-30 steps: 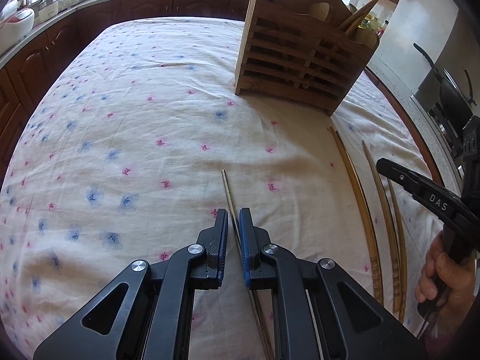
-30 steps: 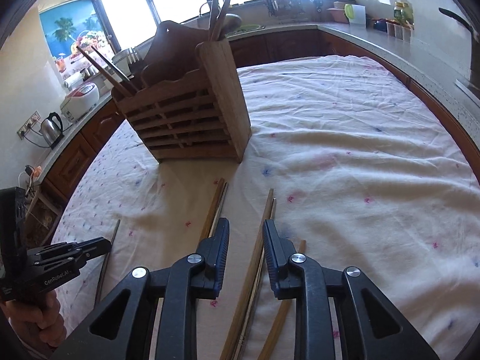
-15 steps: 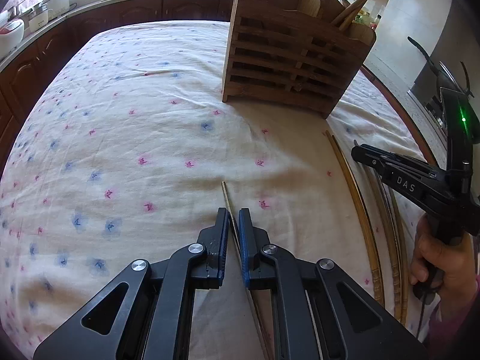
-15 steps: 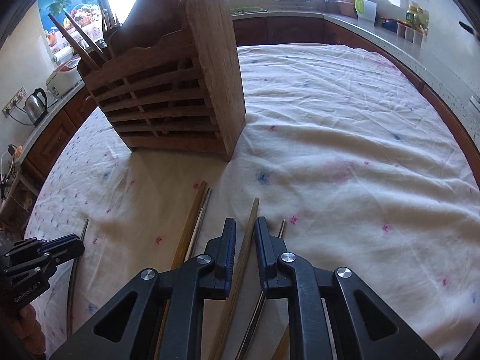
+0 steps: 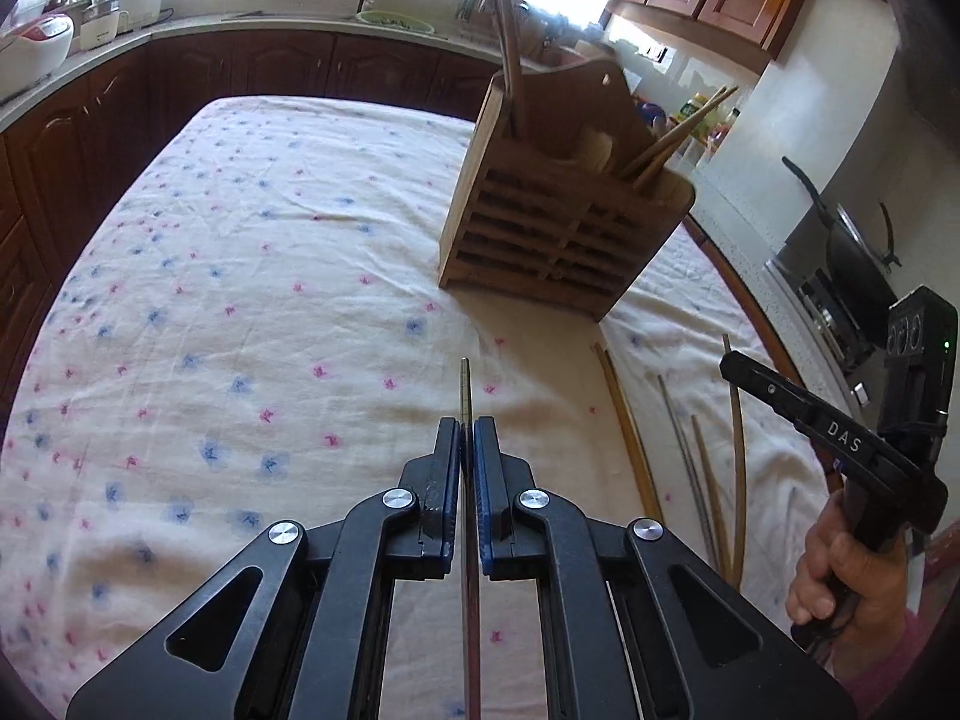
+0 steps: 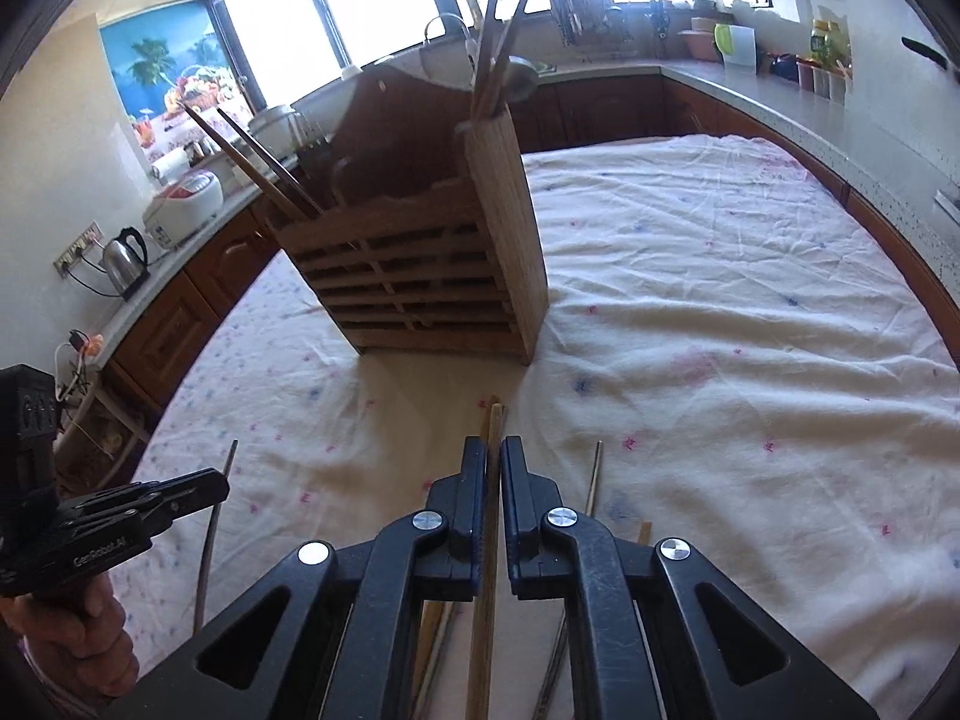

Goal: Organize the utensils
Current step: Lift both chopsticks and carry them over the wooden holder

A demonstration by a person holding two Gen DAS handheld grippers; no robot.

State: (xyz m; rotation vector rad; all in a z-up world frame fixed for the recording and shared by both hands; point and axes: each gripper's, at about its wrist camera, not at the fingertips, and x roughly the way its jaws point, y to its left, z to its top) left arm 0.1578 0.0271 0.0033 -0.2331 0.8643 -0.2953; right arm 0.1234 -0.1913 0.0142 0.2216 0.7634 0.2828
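Both tools have closed and lifted: left tool (image 5: 467,441) grips a metal chopstick (image 5: 465,387), right tool (image 6: 493,459) a wooden chopstick (image 6: 493,426). Holder (image 6: 432,264) partly stocked; several chopsticks (image 5: 708,468) remain on tabletop (image 5: 270,300).

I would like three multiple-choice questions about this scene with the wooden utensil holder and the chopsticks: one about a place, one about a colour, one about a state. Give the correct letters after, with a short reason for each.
1. Where does the wooden utensil holder stand?
A. on the floral tablecloth
B. on the kitchen counter
C. on the floor

2. What colour are the inner pads of the left gripper?
A. red
B. blue
C. white

3. What is the state of the right gripper?
A. wide open, holding nothing
B. shut on a spoon
C. shut on a wooden chopstick

Key: 1 A, its base rests on the cloth. 2 B, blue strips line the black fingers. 3 C, the stick runs between the closed fingers.
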